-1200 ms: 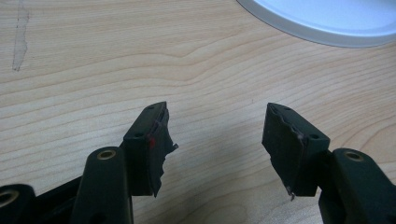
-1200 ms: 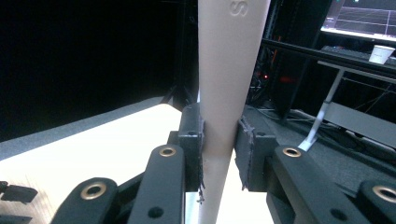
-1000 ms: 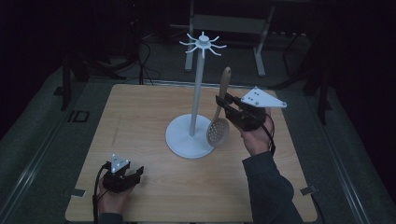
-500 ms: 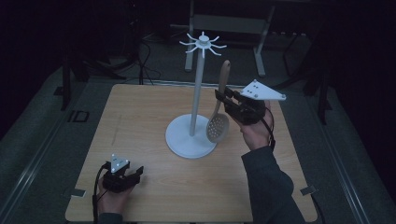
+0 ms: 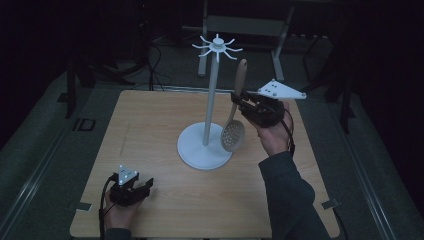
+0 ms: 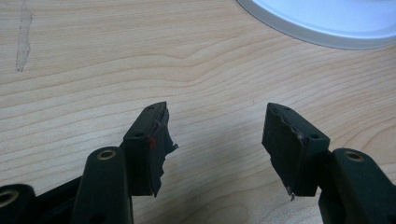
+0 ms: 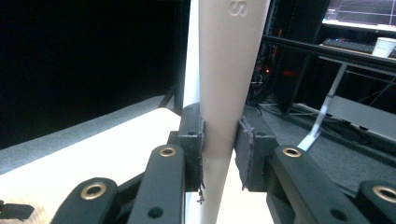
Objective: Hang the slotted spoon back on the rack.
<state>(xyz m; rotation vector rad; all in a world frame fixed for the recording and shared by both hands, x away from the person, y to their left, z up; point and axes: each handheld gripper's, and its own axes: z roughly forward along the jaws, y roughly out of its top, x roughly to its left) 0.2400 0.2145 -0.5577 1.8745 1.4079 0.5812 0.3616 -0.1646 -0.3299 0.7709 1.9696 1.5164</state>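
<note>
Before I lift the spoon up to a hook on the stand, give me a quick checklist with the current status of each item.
1. Right gripper shut on the slotted spoon handle: ok.
2. Spoon bowl clear of the table: ok, it hangs beside the white stand.
3. Hanging hole in the handle's tip: cannot tell.
4. Hooks on the stand free: ok.
5. Left gripper open, low near the table's near edge: ok.

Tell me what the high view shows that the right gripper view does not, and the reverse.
High view alone: the spoon's slotted bowl, the stand's round base and hooked top, and the left tool resting open low on the table.

Right gripper view alone: a letter S embossed on the handle, and the pads pressed against it.

Both: the right tool shut on the slotted spoon beside the stand's pole.
</note>
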